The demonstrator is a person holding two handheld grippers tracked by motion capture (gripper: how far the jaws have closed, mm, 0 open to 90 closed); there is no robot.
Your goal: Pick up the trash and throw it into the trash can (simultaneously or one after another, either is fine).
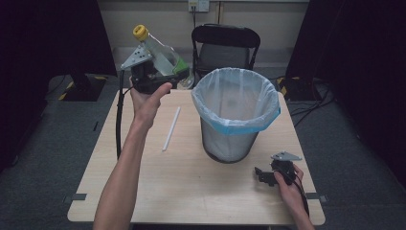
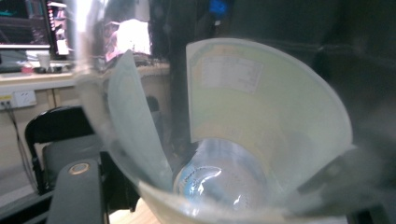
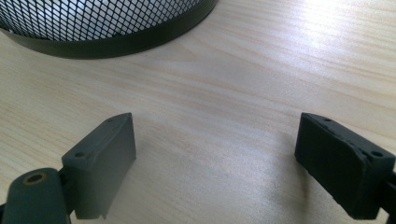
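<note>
- Right gripper (image 1: 266, 176): nearest the person, resting low on the pale wooden table (image 1: 191, 191) at its near right; jaws spread wide with bare wood between them, gripping nothing. Looks parked so the other hand can work.
- Black wire-mesh bin (image 1: 234, 115) with a translucent liner, blue-edged at the rim: just ahead of the right gripper's jaws, its dark base ring (image 3: 116, 44) close in the right gripper view. It stands open-topped mid-table, probably the drop target.
- White plastic straw (image 1: 171, 128): lying flat on the table, left of the bin, below and nearer than the raised left gripper; untouched, likely next to go.
- Left gripper (image 1: 163, 72): held up above the far left of the table, beside the bin's rim; jaws clamped on the body of a clear plastic bottle (image 1: 160, 52) with yellow cap and green label.
- Bottle sits tilted in the jaws, cap up and away to the left, base toward the bin; in the left gripper view its clear body (image 2: 224, 177) and peeling label press close to the lens. Judged: lifted to clear the rim before dropping in.
- Black folding chair (image 1: 226, 45): beyond the table, behind the bin, not involved.
</note>
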